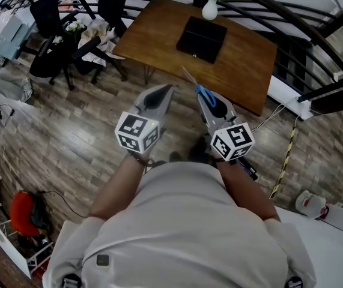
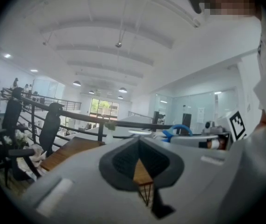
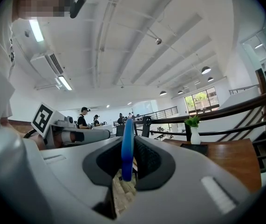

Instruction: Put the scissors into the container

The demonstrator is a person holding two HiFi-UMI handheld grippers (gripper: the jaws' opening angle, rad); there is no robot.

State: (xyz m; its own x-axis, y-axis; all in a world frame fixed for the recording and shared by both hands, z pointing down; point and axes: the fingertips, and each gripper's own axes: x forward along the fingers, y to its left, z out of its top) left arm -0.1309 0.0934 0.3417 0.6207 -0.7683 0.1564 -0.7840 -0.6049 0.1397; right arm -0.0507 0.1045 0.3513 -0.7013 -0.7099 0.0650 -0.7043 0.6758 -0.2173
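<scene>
The scissors (image 1: 202, 92) have blue handles, and their blades point forward toward the table. My right gripper (image 1: 200, 91) is shut on them; in the right gripper view the blue handle (image 3: 127, 148) stands upright between the pads. My left gripper (image 1: 167, 89) is shut with nothing in it, level beside the right one; its tips (image 2: 139, 140) meet. The blue handle (image 2: 180, 129) also shows at the right of the left gripper view. The container is a black box (image 1: 202, 38) lying on the wooden table (image 1: 246, 71), well ahead of both grippers, and appears again as a dark box (image 3: 195, 146).
A white vase with a green plant (image 1: 210, 5) stands behind the box at the table's far edge. Black office chairs (image 1: 54, 38) stand left of the table. A black railing (image 1: 291, 23) curves behind and to the right. Wood-plank floor (image 1: 81, 143) lies between me and the table.
</scene>
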